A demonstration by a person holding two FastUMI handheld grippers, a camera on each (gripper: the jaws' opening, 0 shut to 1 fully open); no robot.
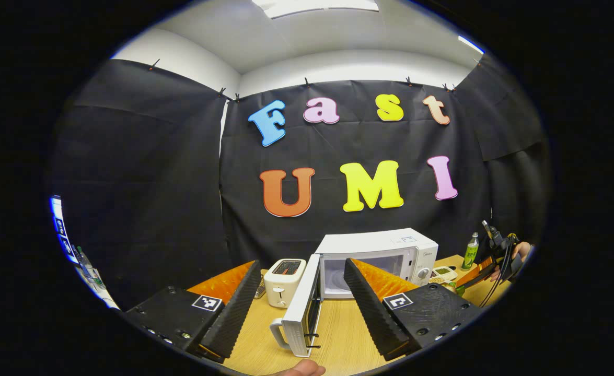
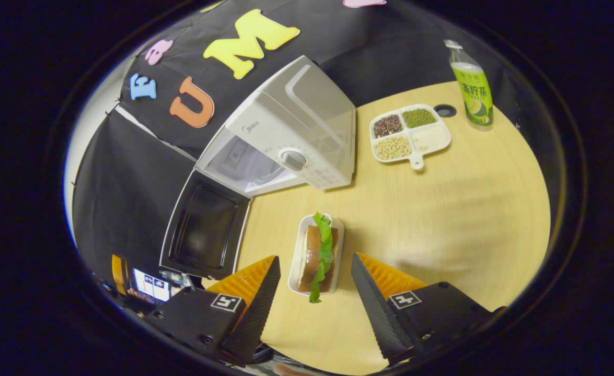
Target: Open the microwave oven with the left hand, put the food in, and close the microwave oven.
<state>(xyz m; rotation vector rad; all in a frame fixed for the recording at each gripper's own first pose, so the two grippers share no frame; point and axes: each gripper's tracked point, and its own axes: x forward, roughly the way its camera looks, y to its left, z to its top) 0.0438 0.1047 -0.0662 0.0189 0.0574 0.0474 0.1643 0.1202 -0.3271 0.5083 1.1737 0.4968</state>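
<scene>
The white microwave (image 1: 385,250) stands at the back of the wooden table with its door (image 1: 300,308) swung wide open toward me. My left gripper (image 1: 302,262) is open; the door's edge shows between its fingers without touching them. The food is a sandwich with lettuce (image 2: 320,245) in a white oblong dish (image 2: 299,250), lying on the table in front of the microwave (image 2: 291,136). My right gripper (image 2: 314,257) is open, one finger on each side of the dish with a gap to both. The right gripper (image 1: 495,261) and its hand also appear far right.
A white toaster (image 1: 284,282) stands left of the microwave. Right of it lie a divided tray of beans (image 2: 408,133) and a green bottle (image 2: 471,83). The open door (image 2: 205,232) juts over the table's left part. Bare wood (image 2: 468,209) spreads to the right.
</scene>
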